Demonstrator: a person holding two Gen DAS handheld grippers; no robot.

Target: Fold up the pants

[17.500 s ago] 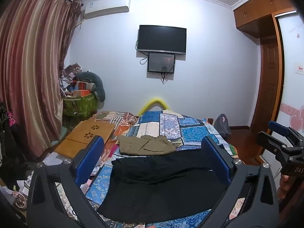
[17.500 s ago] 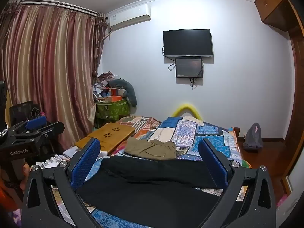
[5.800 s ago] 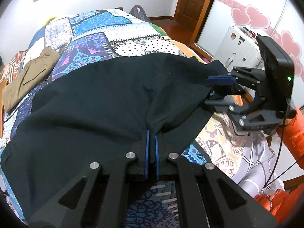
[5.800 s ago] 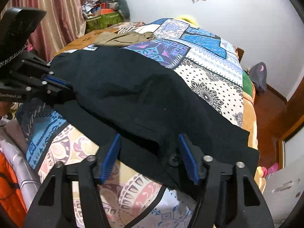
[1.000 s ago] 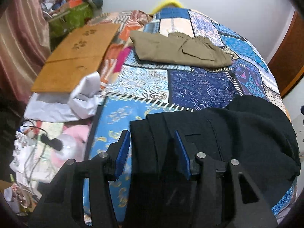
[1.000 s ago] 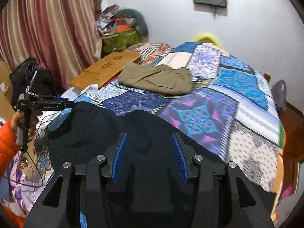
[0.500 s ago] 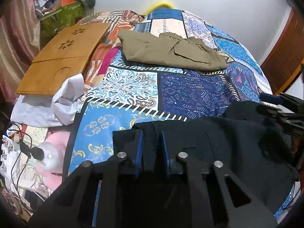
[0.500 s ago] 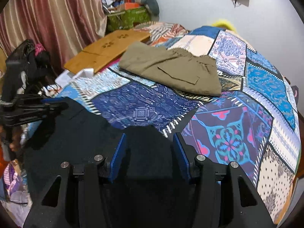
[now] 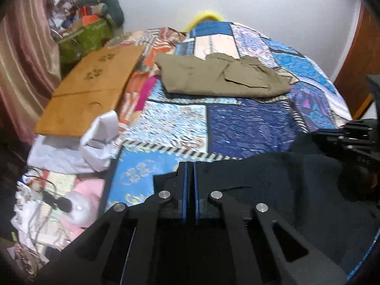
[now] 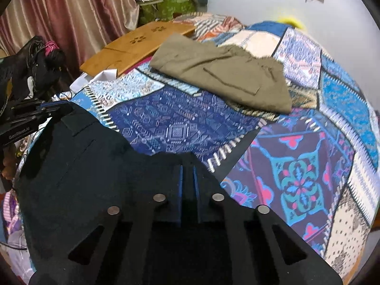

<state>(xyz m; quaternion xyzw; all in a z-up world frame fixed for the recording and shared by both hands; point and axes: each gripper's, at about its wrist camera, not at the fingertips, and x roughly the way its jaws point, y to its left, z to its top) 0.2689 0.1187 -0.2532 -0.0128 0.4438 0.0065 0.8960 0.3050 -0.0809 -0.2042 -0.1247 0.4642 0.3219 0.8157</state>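
Observation:
The black pants (image 9: 280, 185) lie bunched on the near edge of the patchwork bed; they also show in the right wrist view (image 10: 78, 156). My left gripper (image 9: 189, 166) is shut on the pants' near-left edge. My right gripper (image 10: 187, 168) is shut on the pants' far-right edge. In the left wrist view the right gripper (image 9: 332, 134) shows at the right, clamped on the cloth. In the right wrist view the left gripper (image 10: 51, 106) shows at the left, clamped on the cloth.
Folded olive pants (image 9: 220, 76) lie farther back on the quilt (image 9: 249, 123). A wooden lap board (image 9: 92, 87) and white cloth (image 9: 95, 140) sit at the bed's left side. Clutter, a green box (image 9: 90, 38) and curtains (image 10: 59, 11) stand left.
Both grippers have closed from open onto the black pants' edge. The views have moved closer in over the bed.

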